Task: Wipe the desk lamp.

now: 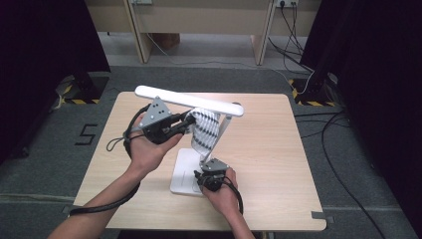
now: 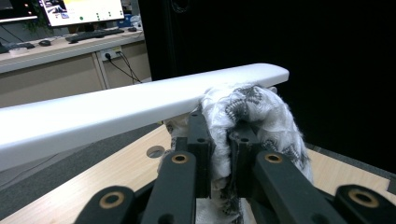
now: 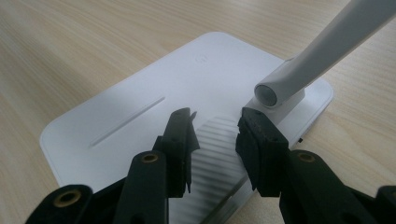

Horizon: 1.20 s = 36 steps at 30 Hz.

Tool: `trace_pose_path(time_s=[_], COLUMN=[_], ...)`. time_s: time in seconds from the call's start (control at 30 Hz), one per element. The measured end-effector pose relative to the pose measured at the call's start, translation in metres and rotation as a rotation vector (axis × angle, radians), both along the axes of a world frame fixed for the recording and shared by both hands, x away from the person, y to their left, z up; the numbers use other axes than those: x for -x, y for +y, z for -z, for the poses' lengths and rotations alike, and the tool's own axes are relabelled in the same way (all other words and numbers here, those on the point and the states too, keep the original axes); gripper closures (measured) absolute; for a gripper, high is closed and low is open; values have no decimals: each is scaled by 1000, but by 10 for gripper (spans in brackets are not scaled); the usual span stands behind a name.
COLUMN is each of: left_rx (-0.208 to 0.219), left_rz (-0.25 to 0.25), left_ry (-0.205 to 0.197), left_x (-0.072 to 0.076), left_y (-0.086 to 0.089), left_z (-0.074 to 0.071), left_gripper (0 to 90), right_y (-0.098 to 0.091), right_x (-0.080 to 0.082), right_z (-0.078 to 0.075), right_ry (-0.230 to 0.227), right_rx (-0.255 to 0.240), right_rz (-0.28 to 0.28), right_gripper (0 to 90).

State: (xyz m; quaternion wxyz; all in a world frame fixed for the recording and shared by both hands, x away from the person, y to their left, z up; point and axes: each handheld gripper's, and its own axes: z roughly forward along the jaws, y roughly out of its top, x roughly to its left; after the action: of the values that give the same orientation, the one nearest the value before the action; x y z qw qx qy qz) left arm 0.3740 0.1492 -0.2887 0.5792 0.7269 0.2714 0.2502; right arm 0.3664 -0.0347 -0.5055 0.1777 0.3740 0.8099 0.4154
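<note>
Hands enter the high view's bottom edge; at centre the left gripper (image 1: 186,123) wipes the lamp bar (image 1: 189,100) with a cloth (image 1: 205,130). Left gripper view: jaws clenched on cloth (image 2: 252,112); next, slide along the bar (image 2: 140,107). Right gripper view: right gripper (image 3: 215,135) apart, empty-jawed, pressing the lamp base (image 3: 140,102), lower centre.

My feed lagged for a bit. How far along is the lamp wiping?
Done: the left gripper is shut on the cloth and has it up against the lamp head, near the end over the arm.

In hand: the cloth presses the underside of the head, while the right gripper rests on the base, jaws apart with nothing between them.

Left, probably: the rest of the head toward its free end, perhaps the arm too.
</note>
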Motion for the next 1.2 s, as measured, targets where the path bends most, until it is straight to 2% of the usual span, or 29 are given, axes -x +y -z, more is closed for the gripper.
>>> trace_pose_path(time_s=[0.4, 0.43, 0.47, 0.67, 0.7, 0.77, 0.97, 1.07, 1.2], left_rx=[19, 20, 24, 36, 34, 40, 41, 47, 46], left_rz=[-57, -61, -66, -92, -96, -107, -133, -157, -181], left_ry=[-16, -28, -16, -21, -34, -21, -39, -29, -46], left_x=[3, 2, 3, 3, 2, 3, 1, 1, -1], left_y=[29, 31, 33, 44, 47, 51, 64, 72, 83], left_z=[-1, -2, -2, -2, -2, -2, -5, -6, -7], left_gripper=[814, 814, 814, 814, 814, 814, 814, 813, 813], right_y=[0, 0, 0, 0, 0, 0, 0, 1, 0], right_x=[0, 0, 0, 0, 0, 0, 0, -1, -1], right_z=[0, 0, 0, 0, 0, 0, 0, 0, 0], right_ry=[-1, -1, 4, -1, 3, 1, -3, -4, -3], right_rx=[3, 3, 0, 1, -1, -2, -1, -3, -3], right_rz=[-2, -1, 3, -2, 1, 2, 0, 1, 1], right_gripper=[645, 644, 645, 645, 645, 645, 646, 648, 654])
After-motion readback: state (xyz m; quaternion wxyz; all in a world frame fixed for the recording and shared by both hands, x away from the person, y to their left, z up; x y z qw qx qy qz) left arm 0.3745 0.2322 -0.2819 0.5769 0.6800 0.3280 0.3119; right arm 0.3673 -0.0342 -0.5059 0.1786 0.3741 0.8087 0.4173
